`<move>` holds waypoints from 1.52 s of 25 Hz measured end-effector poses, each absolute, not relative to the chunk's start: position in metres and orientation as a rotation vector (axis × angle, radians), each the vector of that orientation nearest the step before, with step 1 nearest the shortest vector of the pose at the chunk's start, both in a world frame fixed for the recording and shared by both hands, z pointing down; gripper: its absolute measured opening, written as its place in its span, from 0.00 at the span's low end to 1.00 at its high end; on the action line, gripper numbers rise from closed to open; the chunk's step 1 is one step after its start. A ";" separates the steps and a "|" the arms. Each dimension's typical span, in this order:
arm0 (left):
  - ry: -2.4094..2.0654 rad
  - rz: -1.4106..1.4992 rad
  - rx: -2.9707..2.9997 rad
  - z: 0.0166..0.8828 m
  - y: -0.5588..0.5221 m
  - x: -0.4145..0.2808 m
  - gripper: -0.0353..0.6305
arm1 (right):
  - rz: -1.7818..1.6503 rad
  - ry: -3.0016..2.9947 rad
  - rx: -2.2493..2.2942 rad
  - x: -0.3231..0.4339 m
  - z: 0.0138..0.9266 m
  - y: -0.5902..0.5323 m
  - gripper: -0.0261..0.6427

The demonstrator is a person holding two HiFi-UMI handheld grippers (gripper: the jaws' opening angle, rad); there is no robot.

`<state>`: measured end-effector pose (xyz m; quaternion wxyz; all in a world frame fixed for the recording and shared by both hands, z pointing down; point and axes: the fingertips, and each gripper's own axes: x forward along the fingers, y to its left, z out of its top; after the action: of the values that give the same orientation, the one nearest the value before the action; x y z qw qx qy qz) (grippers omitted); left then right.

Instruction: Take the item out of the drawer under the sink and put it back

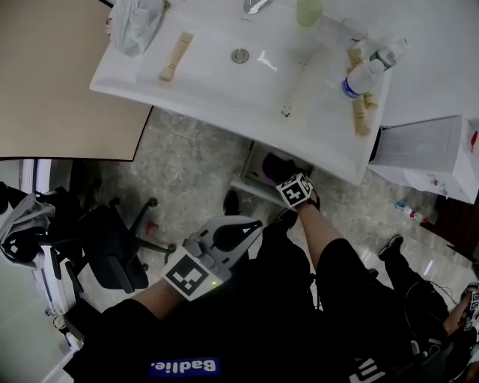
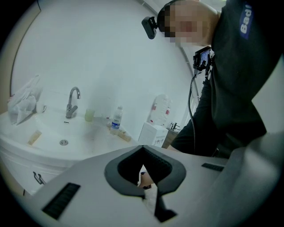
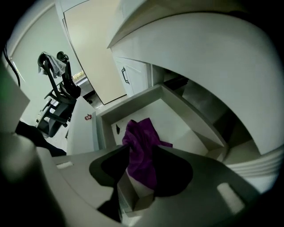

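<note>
Left gripper (image 1: 251, 226): close in by the body, jaws together, nothing in them. Idle.

Right gripper (image 3: 144, 173): pointed steeply down into the open drawer (image 3: 133, 105) under the sink (image 1: 217, 90). Jaws partway apart. The purple cloth (image 3: 140, 139) stands bunched between them, its far end lying on the drawer floor; the pads do not appear to pinch it.

Reads as the put-back step, close to finished. To do it well: spread the jaws fully so no fold catches, lift straight out, check that no fabric hangs over the front edge, then push the drawer home. Soft cloth may cling to a pad and ride up with it.

Basin top: white, with a tap (image 2: 73, 99), green cup (image 1: 308, 11), water bottle (image 1: 363, 75) and plastic bag (image 1: 135, 26) at the left corner.

Room: pale marbled floor (image 1: 187, 157), black office chair (image 1: 112, 247) to the left, beige panel (image 1: 52, 75) beyond it.
</note>
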<state>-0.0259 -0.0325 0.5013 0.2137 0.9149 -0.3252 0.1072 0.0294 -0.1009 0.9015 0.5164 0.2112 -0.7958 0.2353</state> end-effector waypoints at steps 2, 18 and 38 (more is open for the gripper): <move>-0.905 0.277 2.546 0.494 -0.033 -0.025 0.06 | 0.583 -1.923 0.526 0.033 0.886 -0.098 0.24; -0.849 0.165 2.666 0.430 -0.037 -0.006 0.06 | 0.686 -2.048 0.789 0.091 0.725 -0.059 0.24; -0.694 0.167 2.816 0.391 -0.042 0.039 0.06 | 0.759 -2.425 1.145 0.116 0.521 -0.032 0.23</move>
<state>0.0391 -0.0418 0.3912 0.1178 0.9626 -0.2371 0.0570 0.1163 -0.0316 0.5212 0.1765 0.4045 -0.8564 0.2682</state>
